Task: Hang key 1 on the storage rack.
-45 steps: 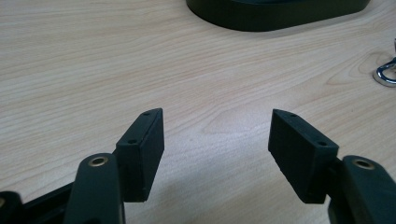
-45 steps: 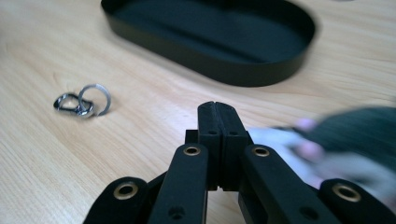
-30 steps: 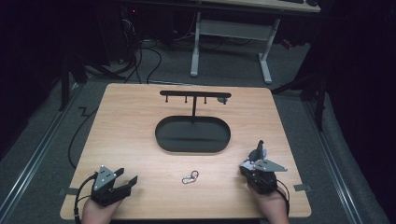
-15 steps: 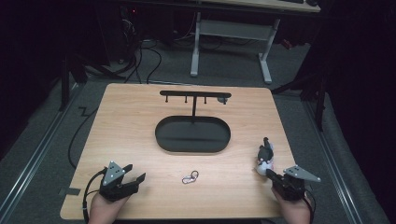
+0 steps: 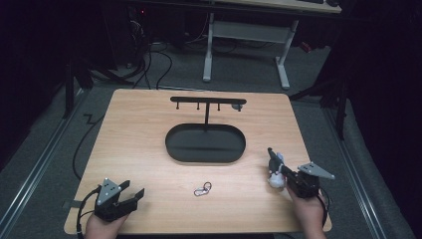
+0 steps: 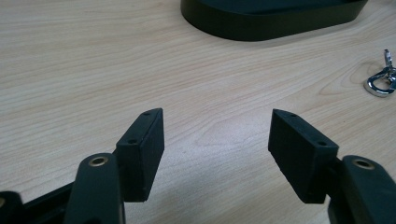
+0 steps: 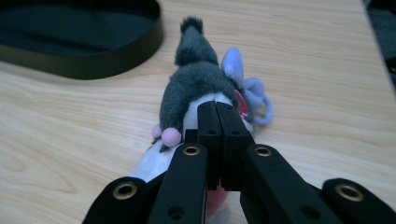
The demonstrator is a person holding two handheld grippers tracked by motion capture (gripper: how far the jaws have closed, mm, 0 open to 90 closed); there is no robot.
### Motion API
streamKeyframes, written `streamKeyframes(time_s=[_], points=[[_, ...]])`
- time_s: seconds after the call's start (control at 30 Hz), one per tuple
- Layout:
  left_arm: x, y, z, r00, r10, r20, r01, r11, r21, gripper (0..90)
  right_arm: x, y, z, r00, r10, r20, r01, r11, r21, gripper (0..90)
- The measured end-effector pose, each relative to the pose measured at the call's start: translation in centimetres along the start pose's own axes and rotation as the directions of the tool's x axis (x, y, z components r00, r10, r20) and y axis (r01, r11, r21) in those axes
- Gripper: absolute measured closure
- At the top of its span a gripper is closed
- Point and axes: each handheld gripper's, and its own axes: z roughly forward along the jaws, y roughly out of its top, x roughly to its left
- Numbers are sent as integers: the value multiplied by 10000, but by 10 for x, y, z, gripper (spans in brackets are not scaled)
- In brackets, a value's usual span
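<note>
On the table (image 5: 149, 129), as seen from above and from both grippers:

Table: pale wood board, bounded by dark floor on all sides.
Tray (image 5: 205, 143): black oval dish, centre of the table, slightly far of the middle; its wall also appears at the far edge of the left gripper view (image 6: 273, 21) and at far left of the right gripper view (image 7: 93, 56).
Rack (image 5: 206, 102): black T-shaped stand rising from the far side of the tray, with short pegs hanging under its crossbar.
Clip (image 5: 202, 189): small metal snap hook lying flat on the wood, near of the tray, between the two grippers and apart from both; seen at the right edge of the left gripper view (image 6: 383, 79).
Left gripper (image 5: 130, 195): near left corner, low over the table, held by a hand at the near edge; jaws wide apart with bare wood between them (image 6: 217, 140).
Right gripper (image 5: 274, 167): near right, right of the tray, pointing far and slightly left; jaws pressed together (image 7: 218, 123).
Toy (image 7: 196, 84): grey and white plush mouse with pale blue ears and a pink nose, lying on the wood near the tray's right end (image 5: 275, 172); it lies directly under and ahead of the closed jaws, and a hold on it cannot be confirmed.
</note>
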Motion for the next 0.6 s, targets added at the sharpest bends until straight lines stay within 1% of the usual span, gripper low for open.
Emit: streamKeyframes(time_s=[0.1, 0.17, 0.2, 0.27, 0.33, 0.43, 0.5, 0.53, 0.6], points=[[-1, -2, -2, 10000, 44, -42, -44, 10000, 12, 367, 13, 3, 6, 9983, -335, -485, 339, 9994, 77, 900], [-1, -3, -4, 10000, 31, -49, -31, 10000, 7, 367, 21, 4, 9, 9944, -564, -894, 574, 9983, 91, 900], [0, -3, -5, 10000, 11, -77, -11, 10000, -10, 367, 23, 4, 9, 9933, -547, -1021, 563, 9983, 127, 900], [0, -3, -6, 10000, -38, -77, 38, 10000, -60, 367, 30, 2, 10, 9865, -723, -1467, 764, 9968, 225, 900], [1, -2, -7, 10000, -65, -67, 65, 9999, -87, 367, 35, 1, 11, 9816, -900, -1685, 951, 9952, 225, 900], [0, -2, -5, 10000, -12, -34, 12, 10000, -65, 367, 41, 1, 9, 9785, -1089, -1749, 1155, 9929, 281, 898], [-2, -1, -3, 10000, 75, -2, -75, 10000, -34, 367, 41, 2, 8, 9781, -1206, -1697, 1248, 9921, 141, 889], [-2, 0, -2, 9999, 103, 37, -103, 9999, -32, 367, 41, 3, 7, 9793, -1225, -1609, 1248, 9922, 44, 881], [-3, 1, -1, 9999, 143, 72, -143, 9999, -25, 367, 38, 5, 3, 9831, -1105, -1460, 1098, 9939, -127, 865]])
